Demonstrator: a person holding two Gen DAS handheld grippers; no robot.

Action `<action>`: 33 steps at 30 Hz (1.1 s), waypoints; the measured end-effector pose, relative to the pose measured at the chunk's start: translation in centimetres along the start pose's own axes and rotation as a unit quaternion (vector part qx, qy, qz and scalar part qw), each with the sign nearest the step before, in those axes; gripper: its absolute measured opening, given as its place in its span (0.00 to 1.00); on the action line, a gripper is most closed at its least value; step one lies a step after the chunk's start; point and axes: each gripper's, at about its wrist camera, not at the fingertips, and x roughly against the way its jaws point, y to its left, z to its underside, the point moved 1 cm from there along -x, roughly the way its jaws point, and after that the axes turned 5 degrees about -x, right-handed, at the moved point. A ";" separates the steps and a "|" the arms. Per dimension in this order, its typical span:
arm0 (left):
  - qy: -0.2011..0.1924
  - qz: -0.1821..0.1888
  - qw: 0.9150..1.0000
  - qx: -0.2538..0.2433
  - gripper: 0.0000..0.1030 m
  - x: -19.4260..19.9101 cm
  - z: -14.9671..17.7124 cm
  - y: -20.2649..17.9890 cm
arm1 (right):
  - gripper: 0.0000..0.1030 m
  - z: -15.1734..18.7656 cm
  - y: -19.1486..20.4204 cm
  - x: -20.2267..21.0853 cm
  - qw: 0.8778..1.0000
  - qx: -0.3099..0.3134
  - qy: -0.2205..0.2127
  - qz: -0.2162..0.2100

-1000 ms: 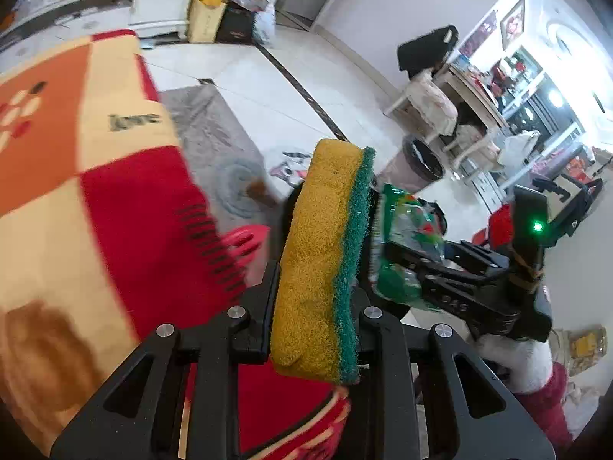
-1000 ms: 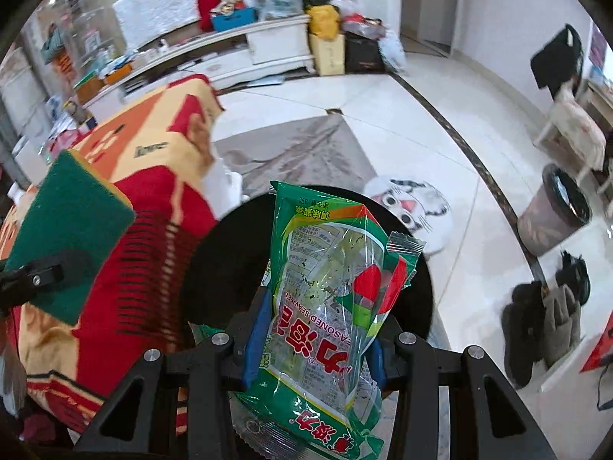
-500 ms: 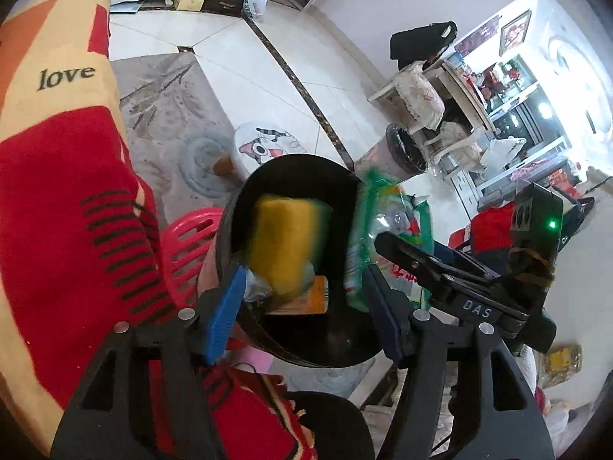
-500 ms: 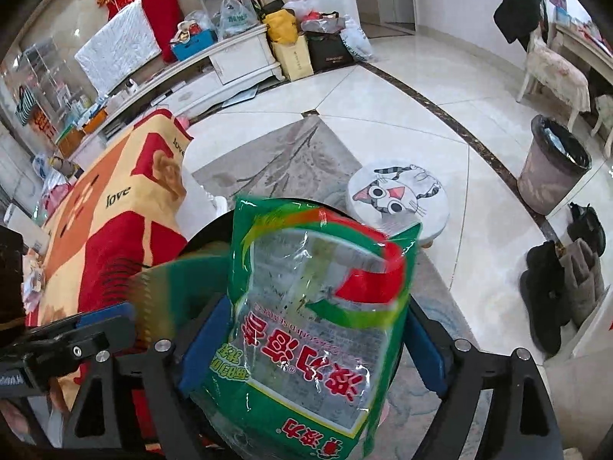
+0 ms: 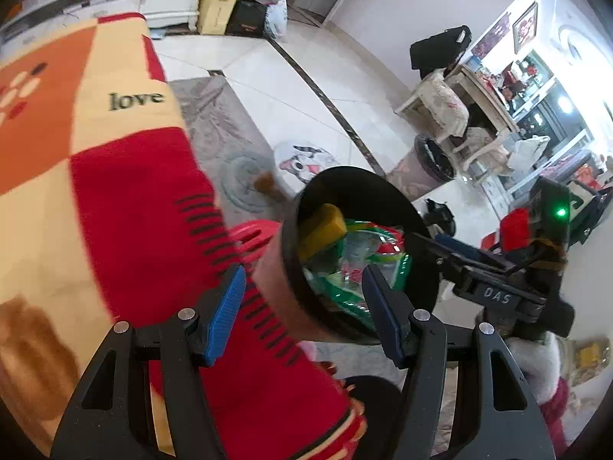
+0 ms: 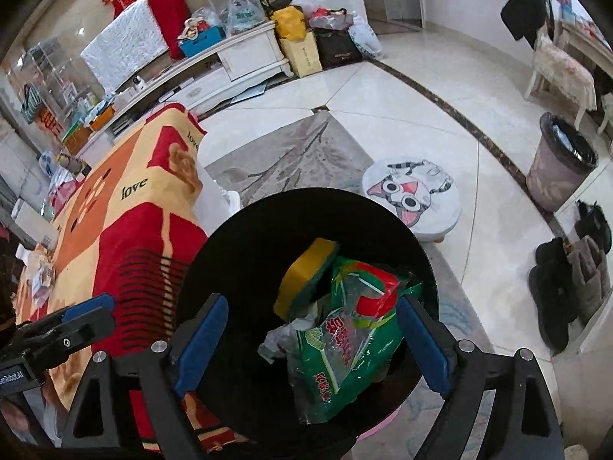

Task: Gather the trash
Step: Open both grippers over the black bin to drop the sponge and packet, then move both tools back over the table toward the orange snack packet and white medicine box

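Both claws hang over the black bin, and each one is empty. The right claw has just been opening and stands wide; below it, inside the bin, lie the sponge and the green bag. The left claw is half open beside the blanket.

**Readable words in the two wrist views**

The word "love" stood in dark letters on a cream patch of the blanket, and showed again on the same blanket in the right wrist view. White letters "DAS" were printed on the body of the right tool. The left tool carried a label that ended in "Robot.AI". The green snack bag bore large red Chinese characters, too distorted to read.
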 end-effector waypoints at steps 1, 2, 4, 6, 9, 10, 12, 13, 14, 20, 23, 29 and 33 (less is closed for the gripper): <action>-0.002 -0.005 1.000 -0.002 0.60 0.2 0.2 0.3 | 0.85 0.0 0.3 0.2 1.000 0.005 -0.002 0.002; -0.006 -0.013 1.000 -0.004 0.60 0.6 0.5 0.5 | 0.85 0.1 0.7 0.4 1.000 0.009 -0.004 0.002; -0.013 -0.029 0.999 -0.007 0.60 1.4 1.1 0.9 | 0.85 0.4 1.6 0.7 1.000 0.016 -0.004 -0.007; -0.018 -0.040 0.999 -0.007 0.60 2.0 1.5 1.2 | 0.85 0.7 2.8 1.0 1.000 0.028 -0.002 -0.014; -0.026 -0.064 0.998 -0.007 0.60 3.1 2.3 2.3 | 0.85 1.4 4.8 1.3 0.999 0.047 -0.001 -0.021; -0.028 -0.074 0.997 -0.005 0.60 3.6 2.6 2.7 | 0.85 1.6 5.5 1.3 0.998 0.053 -0.001 -0.025; -0.030 -0.083 0.996 -0.002 0.60 4.3 3.2 3.5 | 0.85 2.0 6.8 1.4 0.998 0.062 0.002 -0.033; -0.032 -0.089 0.996 0.001 0.60 4.8 3.5 4.0 | 0.85 2.2 7.4 1.3 0.997 0.066 0.003 -0.036; -0.035 -0.095 0.995 0.004 0.60 5.3 3.9 4.6 | 0.85 2.5 8.3 1.3 0.996 0.074 0.005 -0.040; -0.044 -0.126 0.991 0.033 0.60 8.3 6.1 8.1 | 0.85 4.1 12.9 0.5 0.991 0.116 0.022 -0.060; -0.045 -0.142 0.988 0.048 0.60 9.9 7.3 9.7 | 0.85 5.3 15.9 -0.2 0.986 0.142 0.039 -0.073; -0.051 -0.169 0.980 0.091 0.60 13.6 10.0 13.9 | 0.85 7.5 21.9 -1.8 0.972 0.208 0.069 -0.089; -0.051 -0.190 0.972 0.125 0.60 16.4 12.2 16.9 | 0.85 9.3 25.8 -2.9 0.958 0.253 0.089 -0.096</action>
